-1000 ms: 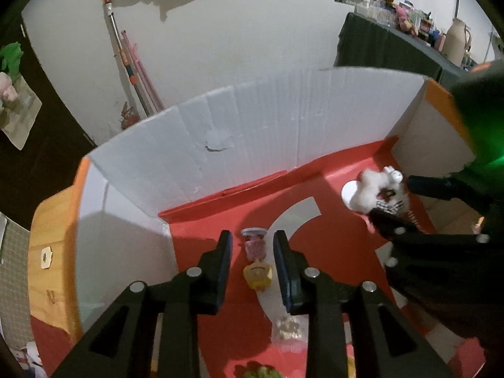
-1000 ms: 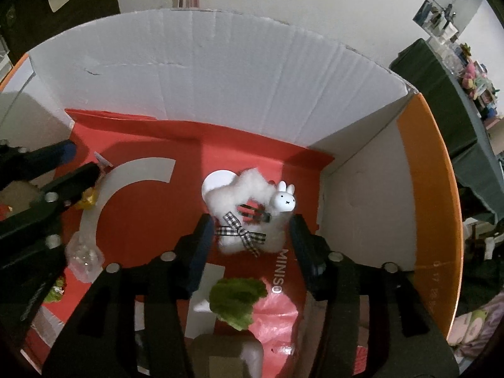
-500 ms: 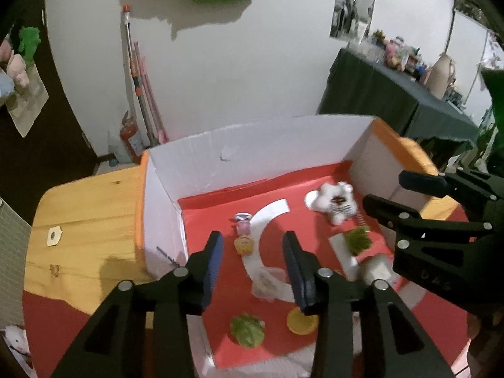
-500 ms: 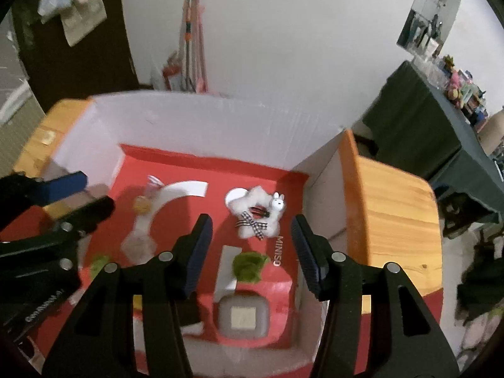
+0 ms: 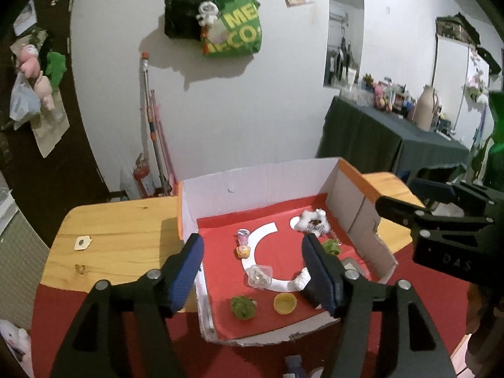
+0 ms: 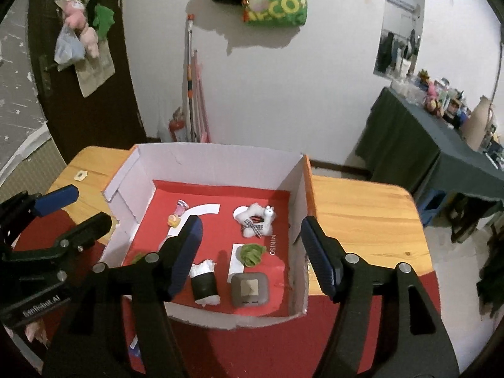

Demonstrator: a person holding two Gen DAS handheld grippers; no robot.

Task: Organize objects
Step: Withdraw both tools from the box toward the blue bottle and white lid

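a: tongs?
b: left tongs [image 5: 252,264] and right tongs [image 6: 250,247] both spread wide, nothing held, raised above the box [image 6: 220,160].
a: contents?
b: white plush [image 6: 256,219] far right on the red floor; green ball [image 6: 251,253], grey square case [image 6: 249,289], wrapped roll [image 6: 204,285] nearer. box sits on the bench [image 6: 359,208].

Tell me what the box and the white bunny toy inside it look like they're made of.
The box looks like corrugated cardboard: matte white walls with faint fluting and torn, ragged edges, orange outside, and a red printed floor. The white bunny toy seems to be fluffy plush with a fuzzy outline; its small head looks smoother, possibly plastic, and it wears a checked fabric bow.
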